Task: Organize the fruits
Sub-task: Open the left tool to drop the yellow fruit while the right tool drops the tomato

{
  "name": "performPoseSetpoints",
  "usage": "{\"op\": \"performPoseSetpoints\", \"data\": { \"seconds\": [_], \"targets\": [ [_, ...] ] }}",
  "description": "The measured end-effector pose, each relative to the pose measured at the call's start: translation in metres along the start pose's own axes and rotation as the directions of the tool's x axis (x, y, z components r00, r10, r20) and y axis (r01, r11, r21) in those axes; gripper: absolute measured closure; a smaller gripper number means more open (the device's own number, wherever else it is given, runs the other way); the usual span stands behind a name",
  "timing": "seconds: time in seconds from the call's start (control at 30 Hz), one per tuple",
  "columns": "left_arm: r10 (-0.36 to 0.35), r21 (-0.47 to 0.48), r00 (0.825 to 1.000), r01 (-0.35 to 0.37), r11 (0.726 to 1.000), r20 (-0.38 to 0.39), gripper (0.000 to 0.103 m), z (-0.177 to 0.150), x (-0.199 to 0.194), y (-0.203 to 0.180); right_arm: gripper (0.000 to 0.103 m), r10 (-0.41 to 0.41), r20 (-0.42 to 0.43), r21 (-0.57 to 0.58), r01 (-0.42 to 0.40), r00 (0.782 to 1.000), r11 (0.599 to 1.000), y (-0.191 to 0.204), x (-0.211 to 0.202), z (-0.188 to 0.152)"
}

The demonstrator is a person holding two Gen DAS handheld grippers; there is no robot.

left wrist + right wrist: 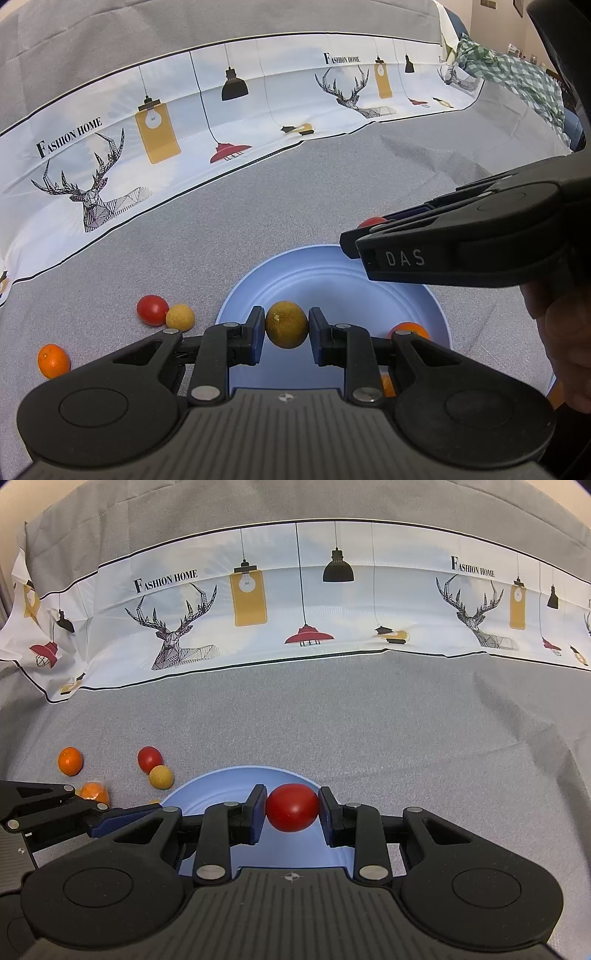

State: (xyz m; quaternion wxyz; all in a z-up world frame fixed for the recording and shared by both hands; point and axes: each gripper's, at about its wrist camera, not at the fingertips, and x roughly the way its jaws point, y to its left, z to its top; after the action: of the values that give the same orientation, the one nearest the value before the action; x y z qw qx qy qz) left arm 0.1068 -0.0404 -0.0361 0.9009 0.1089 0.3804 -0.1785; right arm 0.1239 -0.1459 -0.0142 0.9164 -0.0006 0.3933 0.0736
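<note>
Holding a yellow-green fruit [286, 329] tight between its pads, the left gripper [286, 334] hangs over the blue plate [332, 273]. The right gripper [291, 808] pinches a red fruit [292, 807] over the same plate. One orange fruit [408, 328] already seems to sit in the plate, though arms partly hide it. Farther left on the grey cloth [295, 206] wait a red one [152, 309], a yellow ball [180, 316] touching it, and an orange [53, 360]. So two drops come next, then more picking.
</note>
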Motion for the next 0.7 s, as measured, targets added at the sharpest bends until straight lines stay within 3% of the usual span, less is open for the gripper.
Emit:
{"op": "performPoseSetpoints", "data": {
  "seconds": [0.23, 0.3, 0.4, 0.7],
  "targets": [
    [-0.004, -0.005, 1.000, 0.004, 1.000, 0.005, 0.074, 0.0002, -0.0010, 0.0003, 0.070, 0.002, -0.010, 0.000, -0.002, 1.000, 1.000, -0.0001, 0.0020, -0.0008],
    [-0.008, -0.013, 1.000, 0.009, 1.000, 0.015, 0.070, 0.0007, -0.0029, 0.0017, 0.056, -0.011, -0.007, -0.002, 0.011, 1.000, 1.000, 0.0000, 0.0019, -0.0011],
    [-0.009, -0.021, 1.000, 0.009, 1.000, 0.015, 0.069, 0.0015, -0.0037, 0.0027, 0.051, -0.010, 0.003, 0.008, 0.010, 1.000, 1.000, -0.0016, 0.0003, -0.0009],
    [-0.004, -0.009, 1.000, 0.004, 1.000, 0.010, 0.069, 0.0012, -0.0035, 0.0016, 0.049, -0.023, 0.000, 0.010, 0.023, 1.000, 1.000, -0.0024, 0.0013, -0.0007]
  ]
}}
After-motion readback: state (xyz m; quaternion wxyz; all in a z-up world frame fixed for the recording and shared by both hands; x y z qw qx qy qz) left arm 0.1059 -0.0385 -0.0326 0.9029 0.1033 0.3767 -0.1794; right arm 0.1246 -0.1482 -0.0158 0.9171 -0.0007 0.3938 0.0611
